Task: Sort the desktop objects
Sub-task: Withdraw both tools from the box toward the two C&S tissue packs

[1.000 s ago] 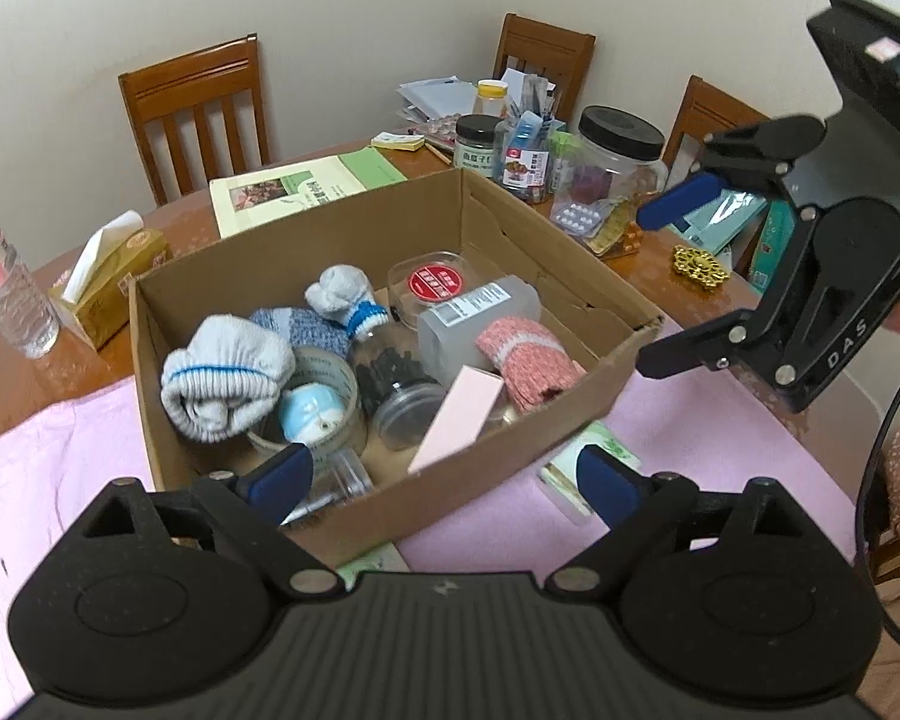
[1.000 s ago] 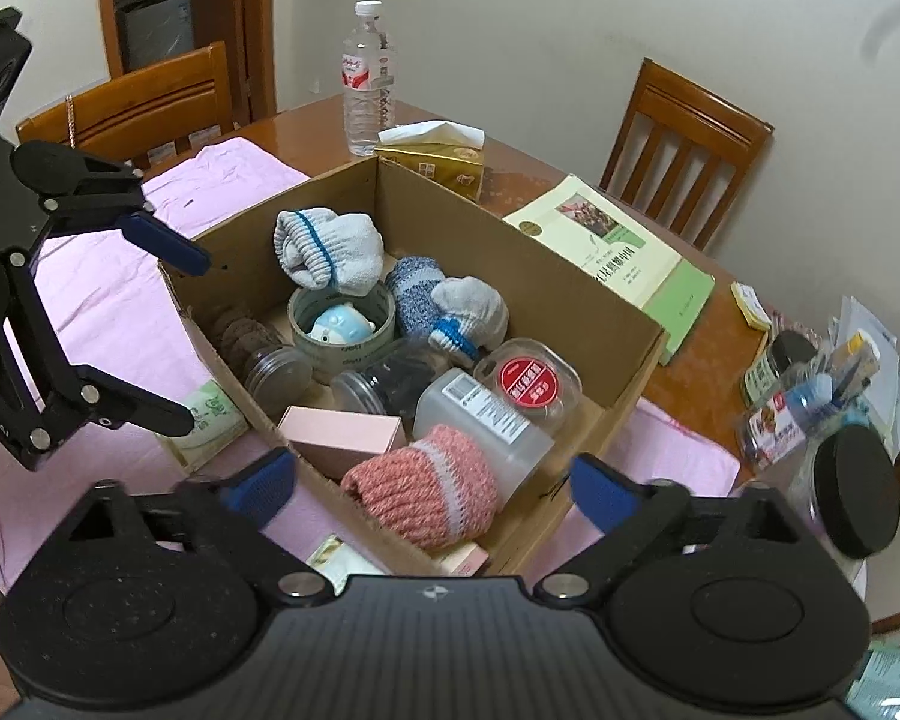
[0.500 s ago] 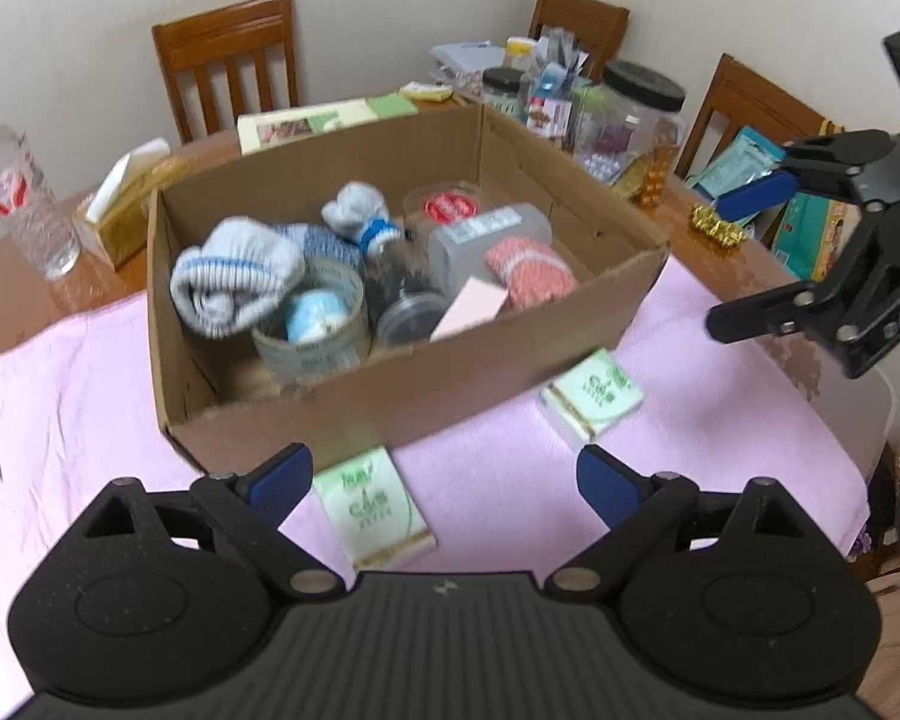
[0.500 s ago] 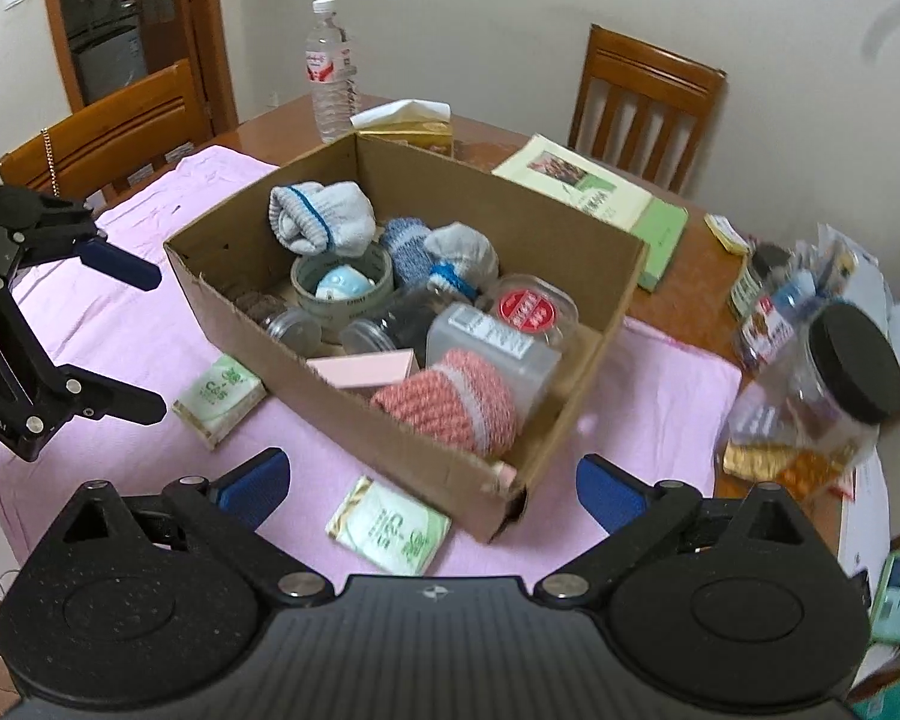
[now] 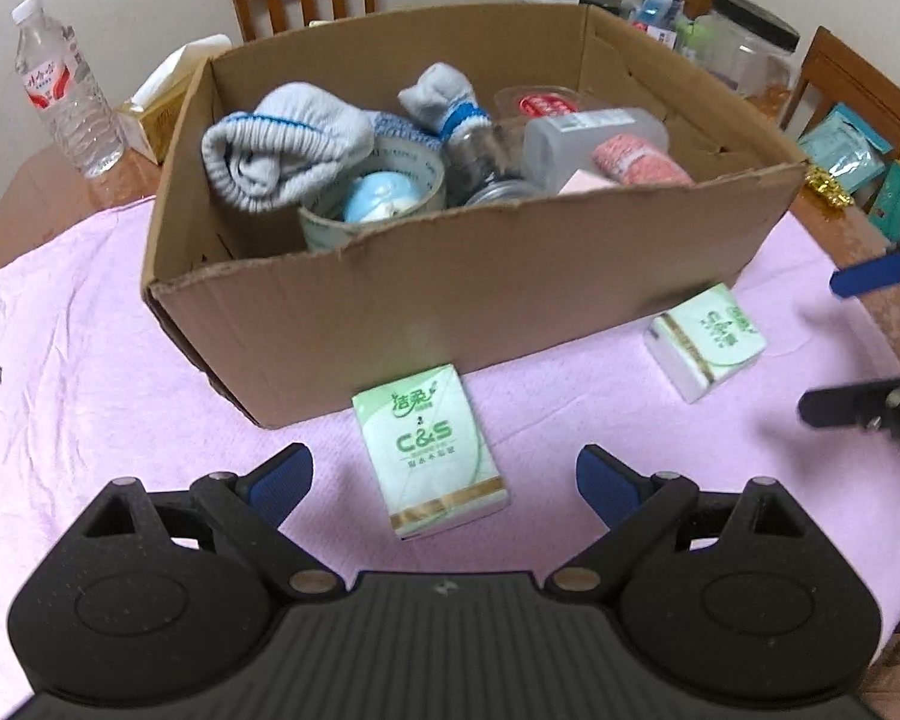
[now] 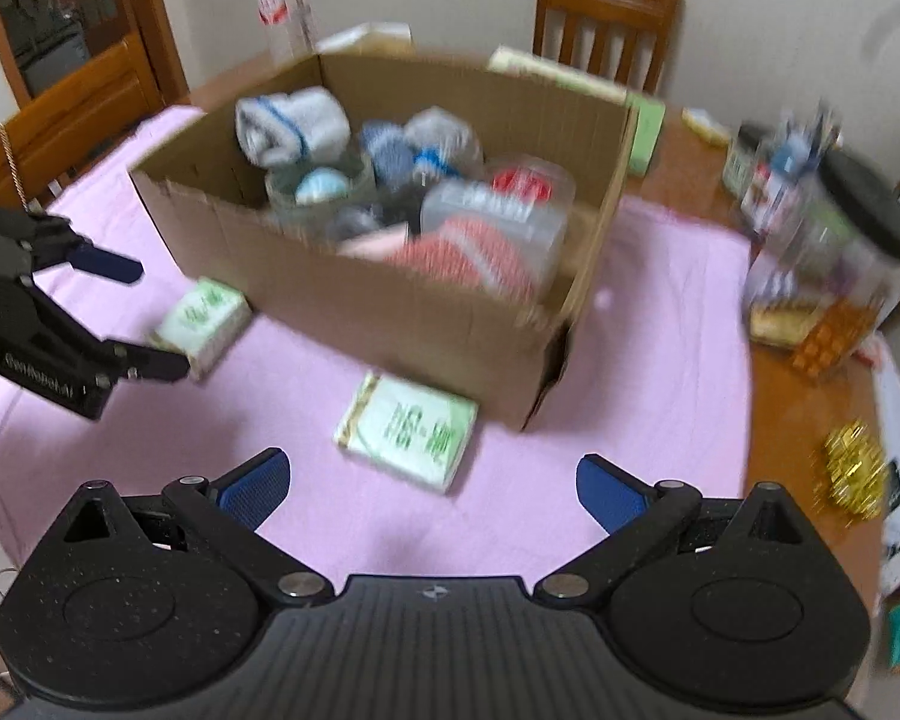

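A cardboard box (image 5: pixel 390 312) (image 6: pixel 390 306) stands on the pink cloth (image 5: pixel 90 390), filled with rolled socks, jars, a tape roll and a pink knit roll. Two green-and-white tissue packs lie on the cloth in front of it. One pack (image 5: pixel 429 450) (image 6: pixel 201 315) lies just ahead of my open left gripper (image 5: pixel 444 480). The other pack (image 5: pixel 708 339) (image 6: pixel 411 429) lies just ahead of my open right gripper (image 6: pixel 429 489). Both grippers are empty and low over the cloth. The right wrist view is blurred.
A water bottle (image 5: pixel 66 90) and a tissue box (image 5: pixel 156 102) stand behind the box at the left. Jars and packets (image 6: pixel 822 240) crowd the wooden table at the right. A gold trinket (image 6: pixel 852 468) lies near the edge. Wooden chairs ring the table.
Both grippers have pulled back from above the box and dropped toward the cloth. The two tissue packs in front of the box have come into view between the fingers.
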Demonstrator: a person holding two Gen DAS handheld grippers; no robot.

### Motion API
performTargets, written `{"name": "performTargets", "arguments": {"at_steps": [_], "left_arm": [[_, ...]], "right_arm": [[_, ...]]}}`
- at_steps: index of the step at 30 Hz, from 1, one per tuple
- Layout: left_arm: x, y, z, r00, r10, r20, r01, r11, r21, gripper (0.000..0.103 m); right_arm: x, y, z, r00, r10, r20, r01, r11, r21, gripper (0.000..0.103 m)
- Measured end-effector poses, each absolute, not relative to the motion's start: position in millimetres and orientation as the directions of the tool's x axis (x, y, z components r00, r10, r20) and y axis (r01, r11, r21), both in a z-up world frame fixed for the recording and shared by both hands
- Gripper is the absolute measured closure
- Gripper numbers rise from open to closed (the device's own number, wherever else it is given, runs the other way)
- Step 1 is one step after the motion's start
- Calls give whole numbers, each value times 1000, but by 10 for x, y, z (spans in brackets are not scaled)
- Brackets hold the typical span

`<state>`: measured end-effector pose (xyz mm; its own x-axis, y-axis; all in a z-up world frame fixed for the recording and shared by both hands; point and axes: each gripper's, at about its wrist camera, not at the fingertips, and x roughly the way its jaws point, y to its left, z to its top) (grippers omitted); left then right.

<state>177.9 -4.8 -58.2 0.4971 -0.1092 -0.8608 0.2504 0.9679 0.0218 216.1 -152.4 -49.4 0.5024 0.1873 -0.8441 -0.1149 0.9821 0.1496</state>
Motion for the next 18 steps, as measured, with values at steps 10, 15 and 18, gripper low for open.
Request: {"name": "performTargets", "arguments": {"at_steps": [10, 15, 18], "left_arm": [[1880, 61, -793, 491, -85, -867, 194, 981, 14, 8], [1801, 291, -811, 479, -86, -873, 157, 987, -10, 8], [1737, 459, -821, 469, -77, -880, 125, 992, -20, 8]], "right_arm": [[2283, -1419, -744, 468, 222, -855, -18, 970, 242, 0], [2349, -1388, -796, 459, 218, -861, -5, 970, 243, 0], [2375, -1389, -841, 450, 220, -865, 2, 969, 247, 0]]}}
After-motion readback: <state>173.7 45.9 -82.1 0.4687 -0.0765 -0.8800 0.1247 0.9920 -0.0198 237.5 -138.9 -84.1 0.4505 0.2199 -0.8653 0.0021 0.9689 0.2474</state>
